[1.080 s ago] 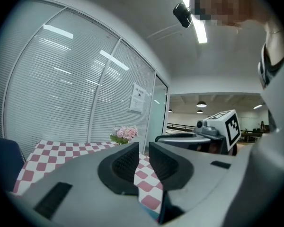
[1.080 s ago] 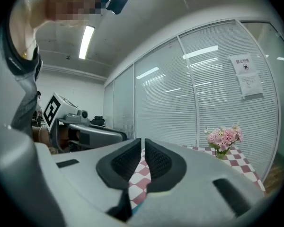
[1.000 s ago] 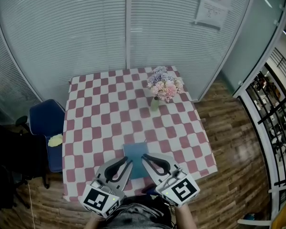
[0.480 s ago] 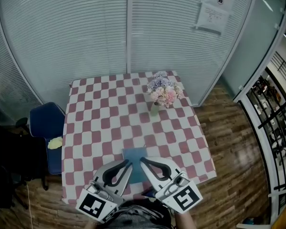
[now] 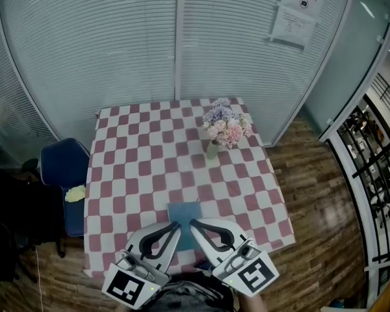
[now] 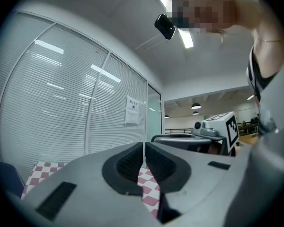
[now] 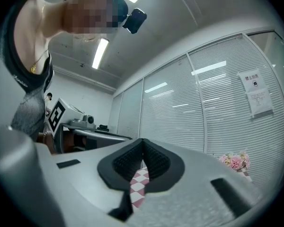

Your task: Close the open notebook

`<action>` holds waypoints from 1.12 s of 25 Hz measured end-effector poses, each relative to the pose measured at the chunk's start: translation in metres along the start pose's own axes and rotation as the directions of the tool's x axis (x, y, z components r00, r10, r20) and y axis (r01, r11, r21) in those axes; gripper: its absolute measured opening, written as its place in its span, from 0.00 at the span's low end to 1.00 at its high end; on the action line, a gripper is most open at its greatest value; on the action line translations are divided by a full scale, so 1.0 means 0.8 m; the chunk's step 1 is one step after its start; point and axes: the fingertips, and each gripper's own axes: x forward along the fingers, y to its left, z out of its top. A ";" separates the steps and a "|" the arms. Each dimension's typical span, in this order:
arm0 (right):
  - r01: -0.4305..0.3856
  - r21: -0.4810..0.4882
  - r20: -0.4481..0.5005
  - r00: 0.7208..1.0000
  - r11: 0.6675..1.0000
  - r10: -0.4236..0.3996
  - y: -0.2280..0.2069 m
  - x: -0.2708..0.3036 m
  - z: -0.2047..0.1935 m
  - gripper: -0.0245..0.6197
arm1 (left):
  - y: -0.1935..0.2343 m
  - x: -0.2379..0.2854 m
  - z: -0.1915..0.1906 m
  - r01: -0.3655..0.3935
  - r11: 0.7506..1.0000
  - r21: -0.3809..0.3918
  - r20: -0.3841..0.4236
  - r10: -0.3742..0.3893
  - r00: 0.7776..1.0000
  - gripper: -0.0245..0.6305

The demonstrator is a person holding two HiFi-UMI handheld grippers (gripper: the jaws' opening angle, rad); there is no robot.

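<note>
A closed blue notebook (image 5: pixel 184 211) is seen flat on the red-and-white checked table (image 5: pixel 136 168), with the fingers of the left gripper (image 5: pixel 177 225) and right gripper (image 5: pixel 193 224) clenched on nothing.

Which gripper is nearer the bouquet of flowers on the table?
Right. The right gripper hangs over the near edge of the table, with the flowers ahead and slightly to its right. The left gripper is beside it, farther left.
</note>
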 end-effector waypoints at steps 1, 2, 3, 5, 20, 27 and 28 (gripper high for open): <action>0.002 -0.004 -0.002 1.000 1.000 -0.002 0.000 0.001 0.000 0.05 | 0.000 0.000 0.000 0.003 1.000 0.001 -0.002 -0.003 1.000 0.06; 0.004 -0.008 -0.006 1.000 1.000 -0.004 0.000 0.001 -0.001 0.05 | 0.000 0.001 0.000 0.003 1.000 0.005 -0.003 -0.003 1.000 0.06; 0.006 -0.011 -0.008 1.000 1.000 -0.006 0.000 0.001 -0.001 0.04 | 0.000 0.001 -0.001 0.002 1.000 0.011 -0.004 -0.002 1.000 0.06; 0.015 -0.010 -0.011 1.000 1.000 -0.015 0.001 0.001 -0.003 0.04 | 0.000 -0.001 -0.003 -0.005 1.000 0.028 -0.008 0.006 1.000 0.06; 0.031 0.011 -0.043 0.999 0.999 -0.030 0.008 -0.003 -0.012 0.04 | 0.003 -0.007 -0.018 -0.028 0.999 0.022 -0.032 0.028 0.999 0.06; 0.030 0.018 -0.051 0.998 0.999 -0.029 0.009 -0.006 -0.015 0.04 | 0.004 -0.010 -0.022 -0.039 0.999 0.014 -0.040 0.040 0.998 0.06; 0.031 0.020 -0.051 0.998 0.999 -0.030 0.009 -0.006 -0.016 0.04 | 0.005 -0.009 -0.023 -0.040 0.999 0.014 -0.043 0.041 0.998 0.06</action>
